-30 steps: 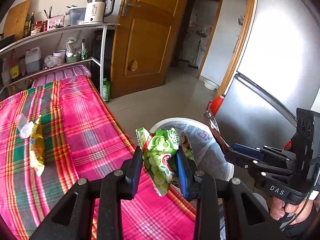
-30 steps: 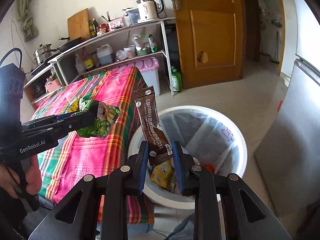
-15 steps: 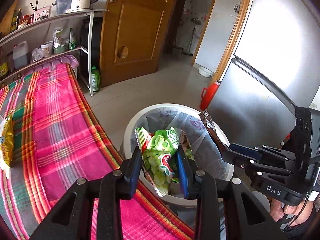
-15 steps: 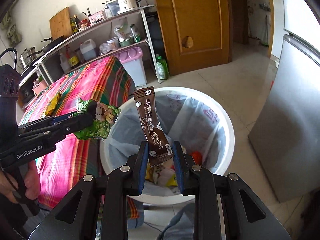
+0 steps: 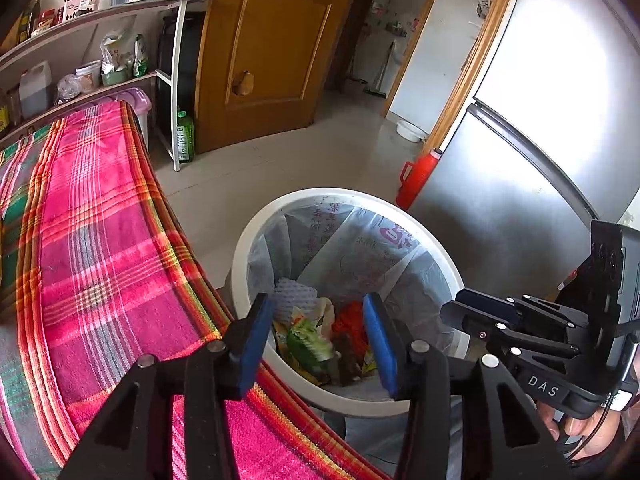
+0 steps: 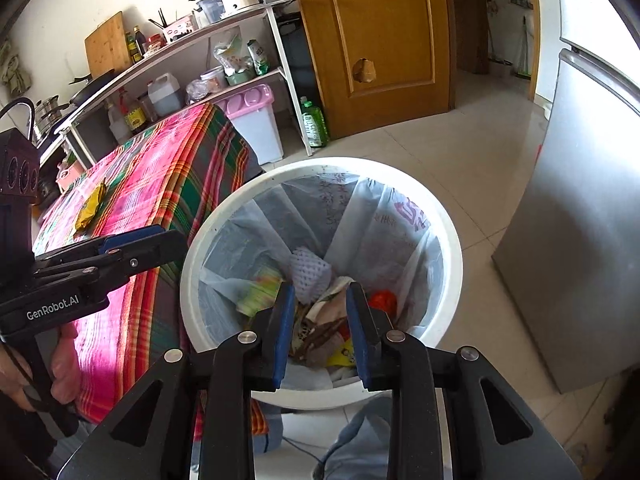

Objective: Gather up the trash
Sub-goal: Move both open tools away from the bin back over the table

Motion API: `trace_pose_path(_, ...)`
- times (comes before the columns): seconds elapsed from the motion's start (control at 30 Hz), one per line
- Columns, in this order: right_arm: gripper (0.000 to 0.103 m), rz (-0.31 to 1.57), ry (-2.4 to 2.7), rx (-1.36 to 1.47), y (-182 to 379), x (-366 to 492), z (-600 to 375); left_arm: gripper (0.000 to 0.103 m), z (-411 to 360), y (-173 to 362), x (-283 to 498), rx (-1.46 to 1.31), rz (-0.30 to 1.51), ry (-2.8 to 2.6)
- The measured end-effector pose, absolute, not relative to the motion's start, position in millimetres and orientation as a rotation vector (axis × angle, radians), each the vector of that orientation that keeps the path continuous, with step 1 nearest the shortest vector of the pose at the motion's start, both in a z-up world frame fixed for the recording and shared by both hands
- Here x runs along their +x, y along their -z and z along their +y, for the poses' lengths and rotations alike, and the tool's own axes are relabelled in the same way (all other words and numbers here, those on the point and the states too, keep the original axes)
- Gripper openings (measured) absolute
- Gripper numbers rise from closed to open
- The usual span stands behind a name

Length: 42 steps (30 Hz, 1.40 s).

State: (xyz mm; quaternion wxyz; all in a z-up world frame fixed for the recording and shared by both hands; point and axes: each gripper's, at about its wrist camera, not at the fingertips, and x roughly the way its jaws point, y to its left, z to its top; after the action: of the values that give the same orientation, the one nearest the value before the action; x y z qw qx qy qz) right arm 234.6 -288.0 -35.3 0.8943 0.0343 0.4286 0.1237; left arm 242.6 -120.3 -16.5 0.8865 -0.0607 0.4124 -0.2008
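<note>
Two tongs tilt steeply down over the white trash bin [image 5: 352, 200], each held from below by a hand. Left tongs [image 5: 320, 336] stand spread, having just been opening, with nothing between the blue pads; the green snack packet [image 6: 258, 290] appears blurred inside the bin against the liner. Right tongs [image 6: 320, 328] hold a narrower gap, and their pads press on nothing; the brown sachet [image 6: 320, 334] lies among the rubbish at the bottom, next to a white foam net [image 6: 310, 268] and something red [image 6: 382, 300]. Just left of the bin runs the counter [image 5: 100, 248] under a pink plaid cloth, where a yellow wrapper [image 6: 90, 208] lies well apart from the bin. Beyond stand a shelf rack [image 6: 224, 20], a wooden door [image 6: 376, 40] and a steel fridge [image 5: 540, 140].
</note>
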Motion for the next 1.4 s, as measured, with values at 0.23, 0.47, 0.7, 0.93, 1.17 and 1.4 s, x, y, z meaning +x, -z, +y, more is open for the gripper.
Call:
trace_pose_path(0.23,0.029,0.846,-0.263,0.063,18.3,225.4,-282.7,0.049,-112.6,7.4,232.6,-0.132,0.822,0.419)
trace_pose_path(0.47,0.031,0.791,-0.296,0.041,-6.2,212.1,-265.5,0.049,-93.0,-11.9,218.9,-0.153,0.768,0.398)
trace_pose_path(0.7,0.032,0.756,-0.354,0.014,-22.4,204.4,-237.9,0.049,-59.3,-27.1,201.7,-0.171,0.716,0.34)
trace_pose_path(0.93,0.032,0.744,-0.433,-0.01,-27.7,202.4,-202.1,0.049,-20.6,-31.8,190.5,-0.183,0.686,0.254)
trace_pose_path(1.17,0.032,0.741,-0.497,-0.025,-31.3,208.3,-169.0,0.049,22.5,-33.2,180.2,-0.201,0.662,0.17)
trace_pose_path(1.4,0.032,0.755,-0.551,-0.022,-29.4,215.5,-136.5,0.049,72.5,-32.2,173.7,-0.235,0.646,0.072)
